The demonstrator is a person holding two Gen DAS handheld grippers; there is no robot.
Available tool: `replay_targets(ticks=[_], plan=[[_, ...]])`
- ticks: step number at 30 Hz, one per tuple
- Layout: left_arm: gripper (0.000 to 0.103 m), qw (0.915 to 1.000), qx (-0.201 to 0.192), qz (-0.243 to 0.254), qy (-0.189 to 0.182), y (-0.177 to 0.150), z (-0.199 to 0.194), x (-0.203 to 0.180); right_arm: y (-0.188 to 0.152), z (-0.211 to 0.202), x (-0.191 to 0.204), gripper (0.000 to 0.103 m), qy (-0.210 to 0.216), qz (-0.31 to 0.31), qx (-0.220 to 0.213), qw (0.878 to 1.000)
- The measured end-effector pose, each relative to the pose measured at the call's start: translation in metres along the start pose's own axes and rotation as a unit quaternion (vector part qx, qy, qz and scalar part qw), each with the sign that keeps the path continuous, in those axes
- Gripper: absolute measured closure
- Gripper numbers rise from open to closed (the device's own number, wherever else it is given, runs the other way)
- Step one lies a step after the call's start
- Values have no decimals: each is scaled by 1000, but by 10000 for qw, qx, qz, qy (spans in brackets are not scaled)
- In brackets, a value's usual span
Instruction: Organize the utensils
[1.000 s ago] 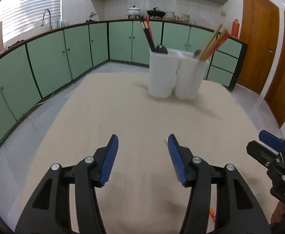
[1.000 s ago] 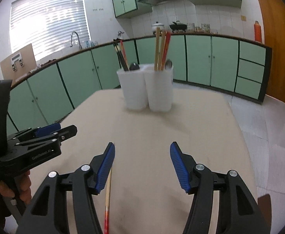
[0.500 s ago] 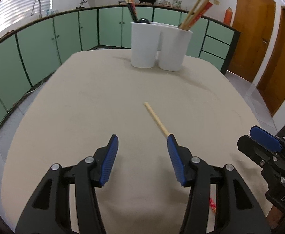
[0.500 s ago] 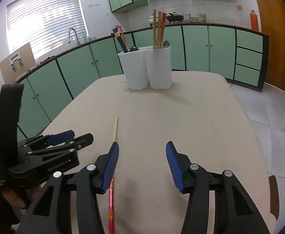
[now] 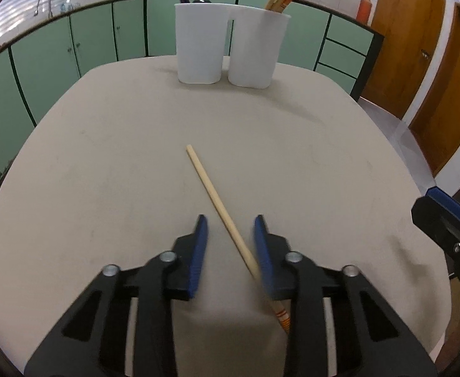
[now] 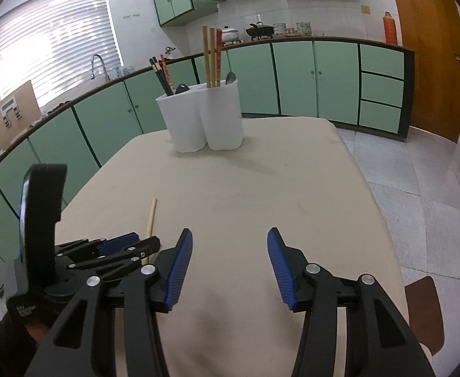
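Note:
A single wooden chopstick (image 5: pixel 217 204) with a red-banded end lies on the beige table (image 5: pixel 104 163). My left gripper (image 5: pixel 231 229) is open, low over the table, its blue pads on either side of the chopstick's near half; the right pad touches or nearly touches it. In the right wrist view the chopstick's tip (image 6: pixel 151 216) pokes out past the left gripper (image 6: pixel 135 245). My right gripper (image 6: pixel 230 242) is open and empty over the table's near right part. A white two-cup holder (image 5: pixel 230 53) with chopsticks and spoons stands at the far edge, also in the right wrist view (image 6: pixel 204 119).
Green kitchen cabinets (image 6: pixel 292 81) run behind the table. A brown chair seat (image 6: pixel 424 311) sits at the table's right side. Wooden doors (image 5: pixel 418 47) are at the far right. The right gripper shows at the left wrist view's right edge (image 5: pixel 446 226).
My left gripper has moved down and forward over the chopstick and its jaws have narrowed around it. The right gripper has lifted and tilted slightly, staying open.

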State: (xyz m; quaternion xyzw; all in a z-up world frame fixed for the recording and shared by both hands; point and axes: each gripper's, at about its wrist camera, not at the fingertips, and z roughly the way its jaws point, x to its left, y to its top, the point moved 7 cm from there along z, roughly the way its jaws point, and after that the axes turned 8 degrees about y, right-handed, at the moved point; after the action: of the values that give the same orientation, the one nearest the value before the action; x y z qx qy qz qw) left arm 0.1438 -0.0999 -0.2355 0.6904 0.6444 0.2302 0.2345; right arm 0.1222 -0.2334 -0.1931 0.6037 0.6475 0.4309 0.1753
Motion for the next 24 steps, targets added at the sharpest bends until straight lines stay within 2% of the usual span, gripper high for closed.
replay_targets(ticks=[2,8,12,17,20,21,22,23,24], plan=[[92,10000,4,-61,-12,2,0,1,0,3,-2,54,-6,25,21,10000],[98,9999,-10,-113,-110,6,1,4,-2,9,-2,54,-11,42,67,10000],[99,9997,-127,-103,-167,17,0,11,-3,11,-3,54,-18,43,100,9999],[99,9989,-404,-195,-132,54,6,30,0,14,-4,54,-30,40,95,9999],[97,9987,-366,-278,-224,64,12,39,2,15,-3,54,5,33,82,10000],[93,9986,-378,-309,-212,64,11,43,1,16,-2,54,11,18,84,10000],[88,9985,-387,-332,-181,64,9,47,1,16,0,54,17,-6,88,10000],[77,9984,-396,-365,-151,61,7,52,0,17,1,54,25,-28,94,9999],[70,9983,-407,-402,-124,59,5,56,-1,17,3,54,41,-41,102,9999]])
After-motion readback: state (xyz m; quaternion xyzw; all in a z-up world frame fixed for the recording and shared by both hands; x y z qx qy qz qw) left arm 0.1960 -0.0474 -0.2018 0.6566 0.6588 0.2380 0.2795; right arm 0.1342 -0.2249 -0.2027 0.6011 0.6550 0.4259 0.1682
